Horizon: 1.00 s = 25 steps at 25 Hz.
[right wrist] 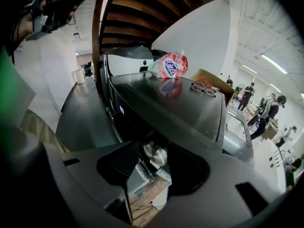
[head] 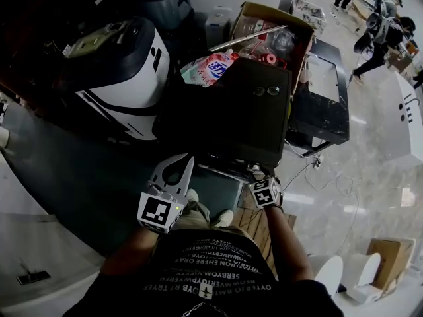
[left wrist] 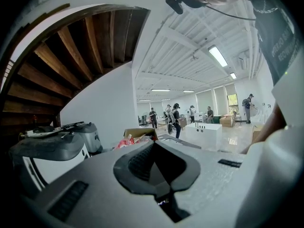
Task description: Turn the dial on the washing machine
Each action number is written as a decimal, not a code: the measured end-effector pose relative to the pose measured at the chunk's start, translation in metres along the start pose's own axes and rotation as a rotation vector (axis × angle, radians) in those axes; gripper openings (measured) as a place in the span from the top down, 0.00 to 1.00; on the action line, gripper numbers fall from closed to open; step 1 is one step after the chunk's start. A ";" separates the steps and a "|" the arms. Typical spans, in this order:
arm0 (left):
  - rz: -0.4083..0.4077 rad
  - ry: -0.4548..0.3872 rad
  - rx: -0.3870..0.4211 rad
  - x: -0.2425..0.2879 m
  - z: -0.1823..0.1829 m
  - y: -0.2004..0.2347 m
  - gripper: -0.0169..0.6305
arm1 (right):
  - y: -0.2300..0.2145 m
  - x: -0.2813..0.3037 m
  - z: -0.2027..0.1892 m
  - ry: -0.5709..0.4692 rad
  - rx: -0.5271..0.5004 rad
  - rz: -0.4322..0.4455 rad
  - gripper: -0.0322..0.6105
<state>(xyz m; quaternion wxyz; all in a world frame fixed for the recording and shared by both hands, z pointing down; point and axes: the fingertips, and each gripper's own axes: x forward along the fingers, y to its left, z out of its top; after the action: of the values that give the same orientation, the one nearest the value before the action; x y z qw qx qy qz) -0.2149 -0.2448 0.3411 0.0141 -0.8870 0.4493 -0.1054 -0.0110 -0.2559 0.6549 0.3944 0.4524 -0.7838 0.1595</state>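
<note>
The person stood over the dark washing machine [head: 231, 121], holding the right gripper [right wrist: 153, 148] low at its front panel and angled steeply downward. Its fingers [right wrist: 118, 164] stood wide apart, and the silver dial [right wrist: 156, 155] showed in the gap between them, at the front of the machine below the lid – neither finger could be seen pressing on it. The left gripper [head: 186, 163] was held out roughly level on the person's left side, away from the machine, with its fingers [left wrist: 137, 164] closed together on nothing. A pair of glasses [head: 266, 90] lay on the flat lid, and a red-and-white detergent pouch [head: 210, 68] sat at the lid's far edge. Behind that stood an open cardboard box [head: 291, 20] full of plastic packaging. A white-and-black appliance [head: 125, 78] stood just to the left of the washing machine – and several people [head: 383, 32] were working well off across the bright floor.
</note>
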 end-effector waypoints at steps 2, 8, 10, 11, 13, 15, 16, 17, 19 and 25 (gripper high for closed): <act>0.006 0.000 0.002 0.000 0.002 0.002 0.97 | -0.003 -0.019 0.021 -0.072 0.012 -0.006 0.71; 0.008 -0.027 -0.020 -0.004 0.018 0.000 0.97 | -0.017 -0.103 0.100 -0.347 0.046 -0.059 0.91; 0.011 -0.030 -0.024 -0.007 0.024 -0.001 0.97 | -0.015 -0.133 0.127 -0.444 0.031 -0.064 0.95; 0.013 -0.030 -0.030 -0.007 0.027 -0.001 0.97 | -0.013 -0.148 0.140 -0.486 0.017 -0.065 0.95; 0.022 -0.037 -0.024 -0.009 0.033 -0.001 0.97 | -0.011 -0.175 0.162 -0.553 -0.011 -0.071 0.95; 0.032 -0.048 0.000 -0.011 0.037 0.000 0.97 | -0.010 -0.201 0.179 -0.600 -0.025 -0.080 0.95; 0.037 -0.056 0.004 -0.013 0.039 0.001 0.97 | -0.009 -0.212 0.186 -0.615 -0.027 -0.082 0.95; 0.043 -0.058 0.008 -0.014 0.041 0.002 0.97 | -0.007 -0.222 0.193 -0.626 -0.031 -0.083 0.95; 0.052 -0.052 0.016 -0.015 0.043 0.003 0.97 | -0.003 -0.238 0.203 -0.646 -0.043 -0.084 0.96; 0.047 -0.084 0.008 -0.015 0.046 0.003 0.97 | -0.001 -0.251 0.207 -0.663 -0.025 -0.090 0.95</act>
<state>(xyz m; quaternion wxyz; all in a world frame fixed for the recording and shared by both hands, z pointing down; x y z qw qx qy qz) -0.2170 -0.2376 0.2927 0.0390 -0.8798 0.4685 -0.0697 -0.0379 -0.2359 0.3309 0.1298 0.5091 -0.8506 -0.0235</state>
